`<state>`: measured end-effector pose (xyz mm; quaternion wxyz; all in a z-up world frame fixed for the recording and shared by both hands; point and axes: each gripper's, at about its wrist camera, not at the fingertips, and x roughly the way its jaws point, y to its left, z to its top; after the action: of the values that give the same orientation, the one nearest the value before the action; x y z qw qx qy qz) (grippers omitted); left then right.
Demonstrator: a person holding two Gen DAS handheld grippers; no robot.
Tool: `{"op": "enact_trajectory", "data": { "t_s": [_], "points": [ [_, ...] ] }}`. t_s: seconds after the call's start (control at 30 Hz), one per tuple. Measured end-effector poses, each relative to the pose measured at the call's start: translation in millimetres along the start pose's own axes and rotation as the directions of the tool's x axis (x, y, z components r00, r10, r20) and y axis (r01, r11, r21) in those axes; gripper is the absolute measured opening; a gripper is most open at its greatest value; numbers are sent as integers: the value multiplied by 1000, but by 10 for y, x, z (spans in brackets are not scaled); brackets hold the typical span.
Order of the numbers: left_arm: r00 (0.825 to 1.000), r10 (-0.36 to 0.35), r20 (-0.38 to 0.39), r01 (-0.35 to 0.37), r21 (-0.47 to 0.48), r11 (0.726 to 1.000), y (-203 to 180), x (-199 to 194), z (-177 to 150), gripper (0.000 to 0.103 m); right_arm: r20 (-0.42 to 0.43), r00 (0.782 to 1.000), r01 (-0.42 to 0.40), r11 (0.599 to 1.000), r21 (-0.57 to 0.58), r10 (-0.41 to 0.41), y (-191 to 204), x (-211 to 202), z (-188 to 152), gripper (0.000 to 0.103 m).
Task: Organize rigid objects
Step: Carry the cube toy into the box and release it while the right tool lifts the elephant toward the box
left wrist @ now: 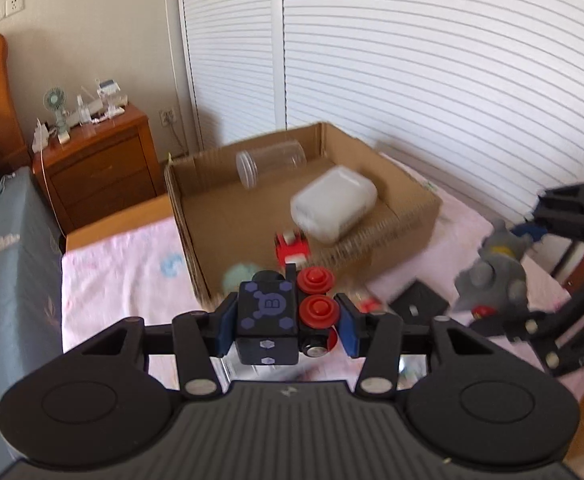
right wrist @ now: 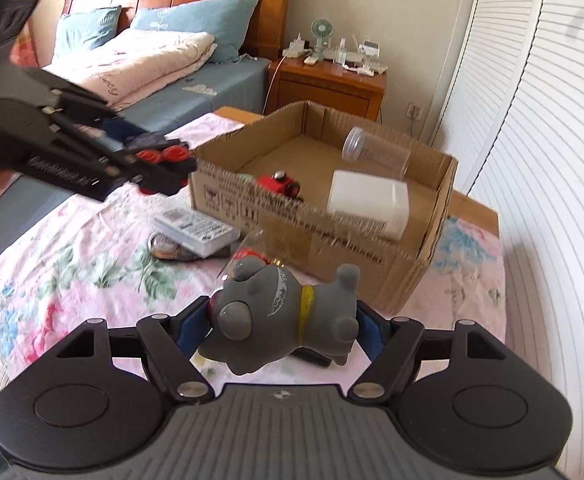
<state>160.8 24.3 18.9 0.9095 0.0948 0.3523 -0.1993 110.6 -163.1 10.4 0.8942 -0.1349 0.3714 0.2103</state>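
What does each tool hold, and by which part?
Left tool: black toy with red knobs, by its sides. Right tool: grey dog figure, by head and rear.

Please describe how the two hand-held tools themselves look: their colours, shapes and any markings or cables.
Both tools are matte black plastic. The left tool and the right tool each have a ribbed grey-black body, two round raised discs at the sides, silver pivot screws on angled link arms, and blue pads on the fingers. In the right wrist view, white lettering runs along the left tool's side, too blurred to read. A thin black cable hangs near it.
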Motion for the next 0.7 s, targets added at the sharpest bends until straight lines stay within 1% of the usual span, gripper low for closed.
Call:
{"op": "enact_trajectory", "data": {
  "t_s": [0.1, 0.23, 0.37, 0.43, 0.5, 0.53, 0.57, 0.63, 0.67, 0.7],
  "points": [
    [1000, 6, 14, -6, -7, 1000, 89, 185, 239, 49, 10, 1000, 4, 1000, 3, -4, -81, 23, 108, 79],
    [999, 37, 4, -37, -9, 999, 196, 487, 478, 49, 16, 1000, 23, 1000, 2, -23, -165, 57, 236, 79],
    [998, 55, -15, -55, -54, 997, 311, 777, 611, 49, 22, 999, 35, 999, -3, -35, -202, 58, 320, 79],
    [998, 66, -19, -67, -72, 995, 360, 899, 621, 49, 21, 999, 42, 999, -3, -42, -224, 72, 346, 79],
    [995, 94, -22, -95, -89, 991, 392, 985, 624, 63, 18, 999, 46, 999, -2, -46, -240, 87, 363, 79],
    [994, 105, -29, -107, -108, 988, 415, 1010, 620, 79, 15, 999, 47, 999, 0, -47, -248, 94, 370, 79],
    [994, 108, -24, -111, -126, 986, 431, 1005, 602, 84, 13, 999, 46, 999, 1, -46, -258, 102, 375, 79],
    [995, 98, -5, -98, -145, 985, 448, 935, 553, 86, 9, 999, 45, 999, 5, -45, -274, 114, 386, 79],
    [996, 92, -5, -92, -148, 985, 449, 900, 529, 91, 7, 999, 45, 999, 5, -45, -279, 121, 389, 79],
    [996, 93, -4, -93, -151, 984, 443, 840, 501, 93, 5, 999, 44, 999, 6, -44, -286, 129, 394, 79]
  ]
}}
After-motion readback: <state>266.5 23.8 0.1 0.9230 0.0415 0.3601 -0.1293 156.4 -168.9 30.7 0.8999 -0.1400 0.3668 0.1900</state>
